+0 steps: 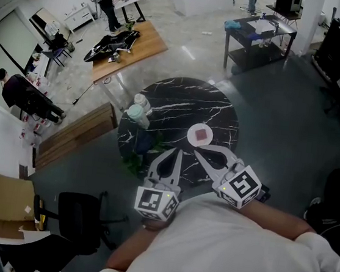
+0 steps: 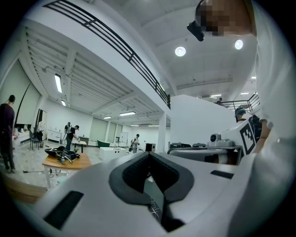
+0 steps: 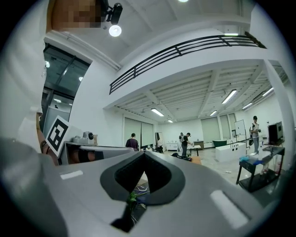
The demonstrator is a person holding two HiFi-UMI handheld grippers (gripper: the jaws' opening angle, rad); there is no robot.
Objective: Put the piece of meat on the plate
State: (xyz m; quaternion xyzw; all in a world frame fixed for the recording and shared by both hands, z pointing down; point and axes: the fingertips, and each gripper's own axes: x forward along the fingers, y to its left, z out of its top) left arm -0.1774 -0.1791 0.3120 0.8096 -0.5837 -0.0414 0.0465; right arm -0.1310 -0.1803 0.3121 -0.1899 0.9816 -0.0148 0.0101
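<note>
Meat: small reddish square piece of meat [image 1: 201,134] is already lying on round white plate [image 1: 190,138], near-right on black marble table [image 1: 161,106] | Claws: left gripper [image 1: 178,153] and right gripper [image 1: 197,152] are sitting closed, empty | Judgement: keeping both clear of plate is looking wisest

A flat, square, reddish-pink piece of meat [image 1: 201,134] lies centred on a small round white plate [image 1: 190,140], which sits on the black marbled counter [image 1: 174,102].
</note>
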